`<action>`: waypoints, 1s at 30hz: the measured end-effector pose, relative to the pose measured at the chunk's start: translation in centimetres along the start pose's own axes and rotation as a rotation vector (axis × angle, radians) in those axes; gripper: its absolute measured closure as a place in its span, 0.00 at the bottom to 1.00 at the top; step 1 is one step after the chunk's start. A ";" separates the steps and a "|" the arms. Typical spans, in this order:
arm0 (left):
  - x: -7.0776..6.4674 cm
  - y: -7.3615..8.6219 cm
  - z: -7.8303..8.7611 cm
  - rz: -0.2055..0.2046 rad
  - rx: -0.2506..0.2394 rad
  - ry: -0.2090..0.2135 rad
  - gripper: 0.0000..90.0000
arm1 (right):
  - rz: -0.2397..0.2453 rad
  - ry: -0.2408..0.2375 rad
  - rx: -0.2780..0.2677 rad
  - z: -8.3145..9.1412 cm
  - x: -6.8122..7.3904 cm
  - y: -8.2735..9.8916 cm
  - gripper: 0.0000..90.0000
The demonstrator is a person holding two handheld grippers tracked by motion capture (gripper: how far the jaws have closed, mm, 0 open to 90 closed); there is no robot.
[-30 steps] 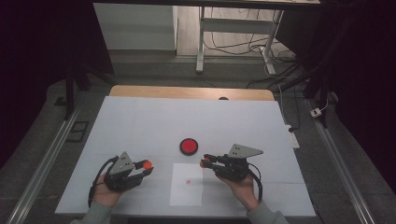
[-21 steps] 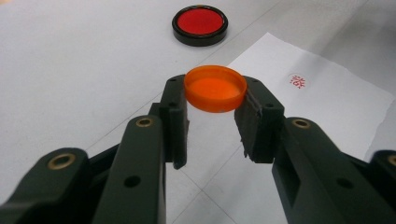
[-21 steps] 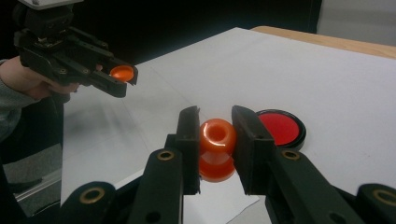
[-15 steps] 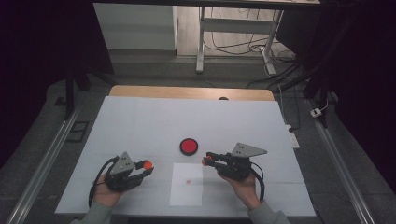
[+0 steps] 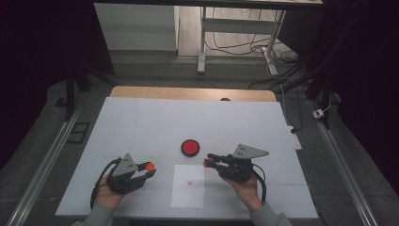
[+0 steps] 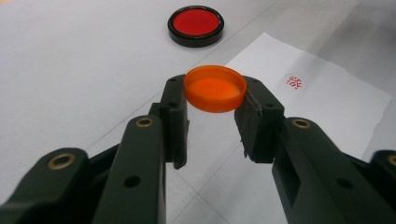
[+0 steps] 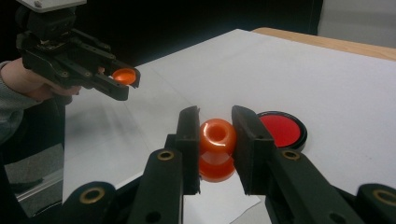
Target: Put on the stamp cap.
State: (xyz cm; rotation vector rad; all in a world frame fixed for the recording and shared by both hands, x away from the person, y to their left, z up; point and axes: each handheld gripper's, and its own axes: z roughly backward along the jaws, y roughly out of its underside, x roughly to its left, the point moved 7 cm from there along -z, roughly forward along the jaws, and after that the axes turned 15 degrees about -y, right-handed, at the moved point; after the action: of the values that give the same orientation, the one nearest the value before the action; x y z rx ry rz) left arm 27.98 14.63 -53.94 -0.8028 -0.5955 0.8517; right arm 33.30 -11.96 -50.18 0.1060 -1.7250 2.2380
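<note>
An orange cap sits hollow side up between the pads of my left gripper, which is shut on it; the cap and left gripper hover at the table's front left. My right gripper is shut on an orange stamp with a rounded knob end, held in front of centre right. A round black ink pad with a red face lies on the table between the two grippers. A white paper sheet bearing one small red stamp mark lies in front of the pad.
The white table top has a wooden strip along its far edge. A metal-legged desk with cables stands beyond. Rails run along both sides of the table.
</note>
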 end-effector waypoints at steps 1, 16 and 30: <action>-0.1 0.0 0.0 0.001 0.000 0.003 0.72 | 0.000 -0.001 0.000 0.0 0.0 0.0 0.80; -0.9 -0.4 -0.4 -0.020 0.002 0.017 0.72 | 0.004 -0.003 0.000 -0.1 0.1 -0.1 0.80; -2.2 -1.2 -0.9 -0.050 0.001 0.039 0.72 | 0.007 -0.005 -0.005 -0.1 0.2 -0.2 0.80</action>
State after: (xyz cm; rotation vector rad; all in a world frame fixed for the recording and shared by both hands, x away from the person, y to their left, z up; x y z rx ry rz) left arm 27.98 11.96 -53.85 -0.7985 -0.5781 0.7890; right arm 33.17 -11.80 -49.93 0.1045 -1.7355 2.2401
